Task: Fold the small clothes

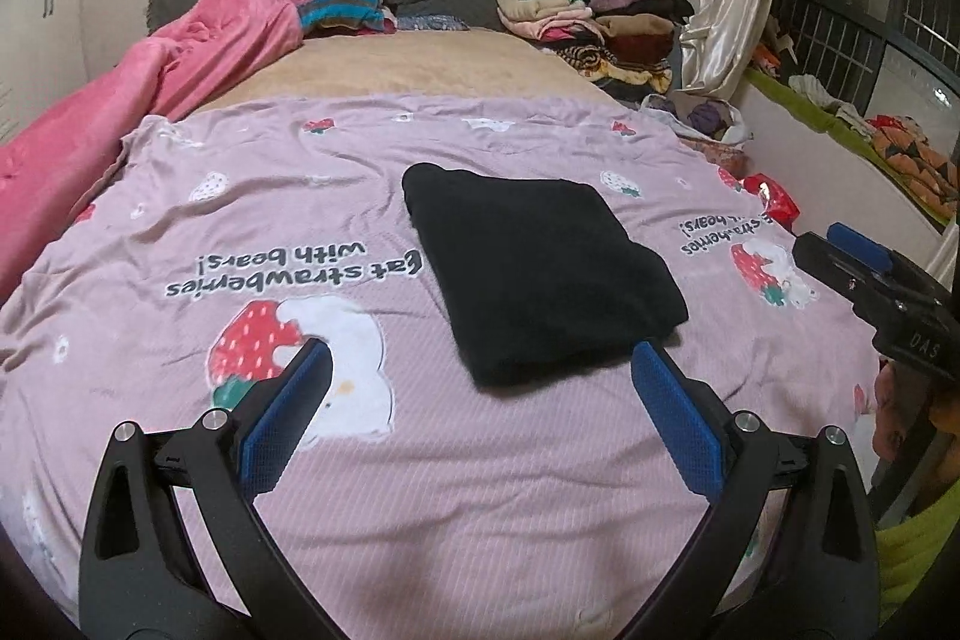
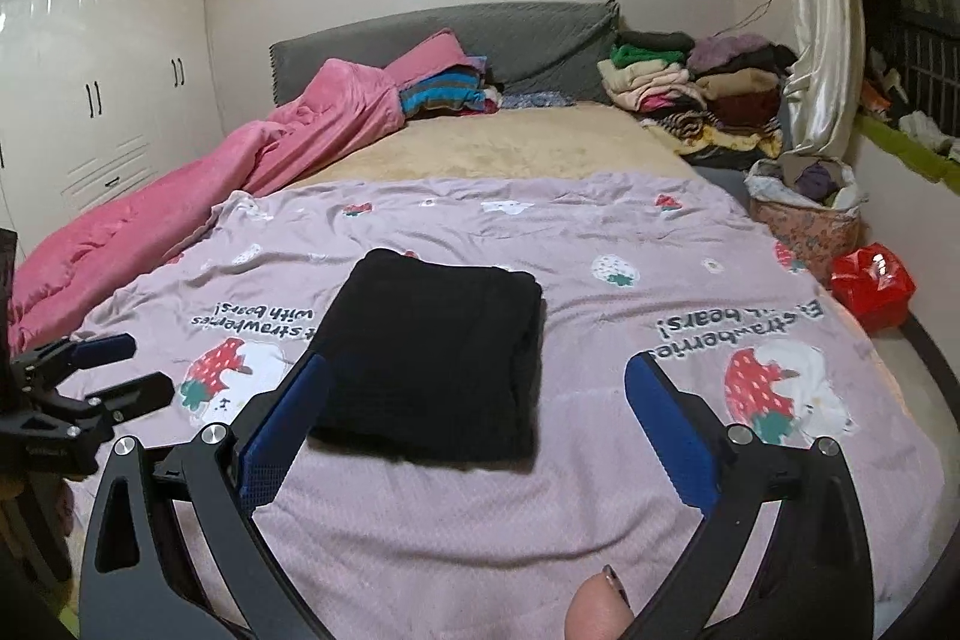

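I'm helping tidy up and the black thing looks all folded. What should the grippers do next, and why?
Probably carry the black cloth to the folded stacks by the headboard. It lies as a neat rectangle on the pink sheet, and both the left gripper and right gripper are open and empty, so the folding looks finished.

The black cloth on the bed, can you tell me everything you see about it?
The black garment is folded into a thick, tidy rectangle with layered edges on one side. It looks soft and plain, without any print. It lies flat on the pink strawberry-and-bear sheet, a little askew, covering part of the writing. Nothing else touches it; both open grippers are off it.
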### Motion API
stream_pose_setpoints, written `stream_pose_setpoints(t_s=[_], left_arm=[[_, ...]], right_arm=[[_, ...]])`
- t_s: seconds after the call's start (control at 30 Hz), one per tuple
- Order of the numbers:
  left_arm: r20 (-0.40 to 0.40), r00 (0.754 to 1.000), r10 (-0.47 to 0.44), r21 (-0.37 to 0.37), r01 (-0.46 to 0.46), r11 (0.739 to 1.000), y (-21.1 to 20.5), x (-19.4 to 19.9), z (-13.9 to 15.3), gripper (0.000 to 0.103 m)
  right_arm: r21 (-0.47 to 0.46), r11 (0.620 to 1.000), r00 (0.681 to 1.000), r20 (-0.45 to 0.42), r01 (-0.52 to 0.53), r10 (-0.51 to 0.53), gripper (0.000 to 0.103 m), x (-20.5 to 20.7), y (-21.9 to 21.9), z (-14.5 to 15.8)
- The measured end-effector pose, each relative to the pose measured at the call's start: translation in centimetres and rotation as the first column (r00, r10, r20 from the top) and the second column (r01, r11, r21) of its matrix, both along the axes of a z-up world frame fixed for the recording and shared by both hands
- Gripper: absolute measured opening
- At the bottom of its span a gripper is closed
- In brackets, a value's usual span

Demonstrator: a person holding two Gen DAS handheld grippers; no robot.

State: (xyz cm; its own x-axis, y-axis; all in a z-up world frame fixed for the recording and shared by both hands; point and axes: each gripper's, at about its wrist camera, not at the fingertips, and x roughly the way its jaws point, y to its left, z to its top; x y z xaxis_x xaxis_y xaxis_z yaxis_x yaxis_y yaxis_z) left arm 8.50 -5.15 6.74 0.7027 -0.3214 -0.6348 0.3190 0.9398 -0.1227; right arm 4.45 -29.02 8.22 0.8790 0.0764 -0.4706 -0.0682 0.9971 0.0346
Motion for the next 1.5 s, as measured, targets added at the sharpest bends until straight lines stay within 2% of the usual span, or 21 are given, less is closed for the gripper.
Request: stream_pose_setpoints(t_s=[0.2,0.37,0.67,0.83,1.0,1.3,1.5], left_arm=[[0.012,1.000,0.016,0.003,-0.016,1.000,1.0,-2.0,-1.0,0.094],[0.006,1.000,0.026,0.002,-0.026,1.000,1.3,-3.1,-2.5,0.093],[-0.001,1.000,0.023,0.027,-0.023,0.999,1.2,-4.3,-4.7,0.094],[-0.016,0.999,0.031,0.022,-0.031,0.999,1.1,-4.6,-5.8,0.094],[-0.013,0.999,0.031,0.019,-0.031,0.999,1.0,-4.9,-6.4,0.094],[-0.025,0.998,0.059,0.013,-0.059,0.998,1.1,-4.7,-7.1,0.094],[-0.041,0.997,0.071,0.014,-0.070,0.997,1.3,-4.6,-7.6,0.094]], right_arm=[[-0.026,0.998,0.997,0.054,0.057,-0.055,0.099,-3.3,0.2,-0.9],[0.001,0.997,0.997,0.030,0.077,-0.077,0.099,-4.6,-0.4,-2.5],[-0.018,0.995,0.995,0.021,0.098,-0.098,0.099,-6.2,-0.3,-5.3],[-0.004,0.994,0.994,-0.001,0.107,-0.107,0.099,-6.8,-0.1,-7.4],[-0.019,0.994,0.994,0.015,0.105,-0.105,0.099,-7.4,0.4,-8.7],[-0.035,0.993,0.990,-0.077,0.113,-0.115,0.099,-6.6,0.9,-11.9],[-0.047,0.992,0.988,-0.098,0.117,-0.121,0.099,-6.2,1.0,-12.5]])
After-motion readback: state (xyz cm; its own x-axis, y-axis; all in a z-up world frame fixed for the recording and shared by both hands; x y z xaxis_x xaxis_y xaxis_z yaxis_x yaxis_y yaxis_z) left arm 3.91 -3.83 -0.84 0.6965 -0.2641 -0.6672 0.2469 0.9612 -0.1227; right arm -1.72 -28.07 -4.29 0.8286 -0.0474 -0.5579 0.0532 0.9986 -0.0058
